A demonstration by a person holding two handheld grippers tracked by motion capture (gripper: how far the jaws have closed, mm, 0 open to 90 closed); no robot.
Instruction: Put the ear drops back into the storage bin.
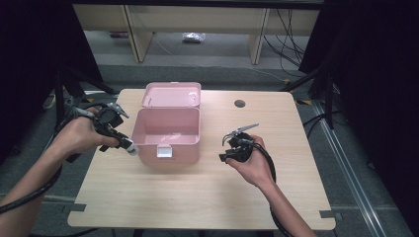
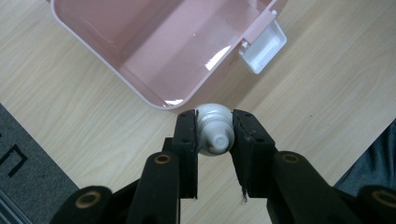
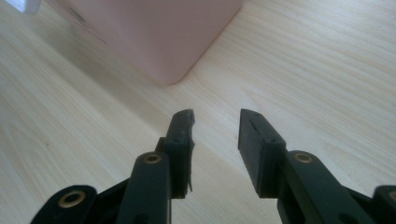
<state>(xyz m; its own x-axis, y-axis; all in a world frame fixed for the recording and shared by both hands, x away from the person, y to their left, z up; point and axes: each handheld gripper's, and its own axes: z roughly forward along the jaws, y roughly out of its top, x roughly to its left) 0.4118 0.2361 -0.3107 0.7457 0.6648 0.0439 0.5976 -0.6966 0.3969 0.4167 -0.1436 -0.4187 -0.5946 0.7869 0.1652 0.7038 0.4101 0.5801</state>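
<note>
My left gripper [image 2: 214,126] clamps the white tube [image 2: 214,133] at lower centre, ready for the pink box [image 2: 154,100]; my right gripper [image 3: 215,122] waits wide and empty.

- A small white tube [image 2: 214,130] with a ribbed neck and a screw cap was clamped between the two black jaws of the left tool [image 2: 214,135], cap end toward the camera in the left gripper view.
- It hung just outside the near left corner of a pink box [image 1: 168,136].
- The box stood open on the desk [image 1: 197,197], lid [image 1: 172,95] tipped back, inside bare, a white latch [image 1: 164,151] on its front.
</note>
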